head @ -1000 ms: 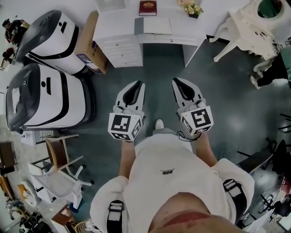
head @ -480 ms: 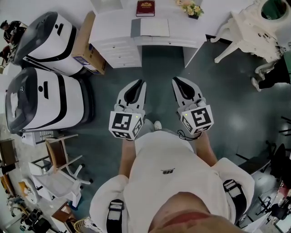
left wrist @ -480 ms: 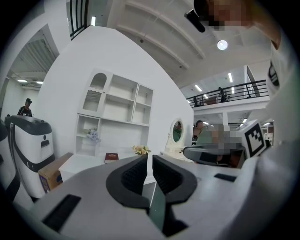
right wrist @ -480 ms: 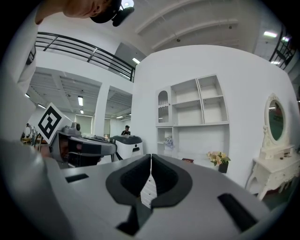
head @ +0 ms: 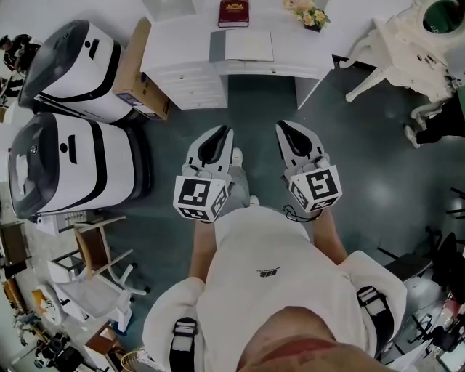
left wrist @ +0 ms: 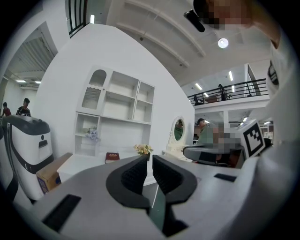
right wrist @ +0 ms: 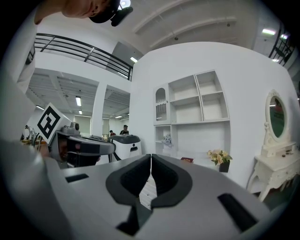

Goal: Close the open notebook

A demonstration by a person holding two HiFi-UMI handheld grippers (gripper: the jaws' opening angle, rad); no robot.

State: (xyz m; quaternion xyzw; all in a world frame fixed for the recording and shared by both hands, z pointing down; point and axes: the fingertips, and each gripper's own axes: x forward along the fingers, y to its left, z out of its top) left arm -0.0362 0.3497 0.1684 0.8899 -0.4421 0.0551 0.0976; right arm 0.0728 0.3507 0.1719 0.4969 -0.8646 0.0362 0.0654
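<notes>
The open notebook [head: 243,45] lies flat on the white tabletop [head: 298,57], far ahead of the person. A red book [head: 234,12] lies just behind it, and a small pot of flowers [head: 308,12] stands off to the right of the red book. The person stands on the dark floor [head: 363,160] and holds both grippers out in front, well apart from the tabletop. The left gripper [head: 222,134] has its jaws almost together, with only a thin gap, and nothing is in them. The right gripper [head: 283,127] has its jaws pressed together, and they hold nothing. Two big white machines [head: 73,163] stand at the left, beside a brown box [head: 142,69].
</notes>
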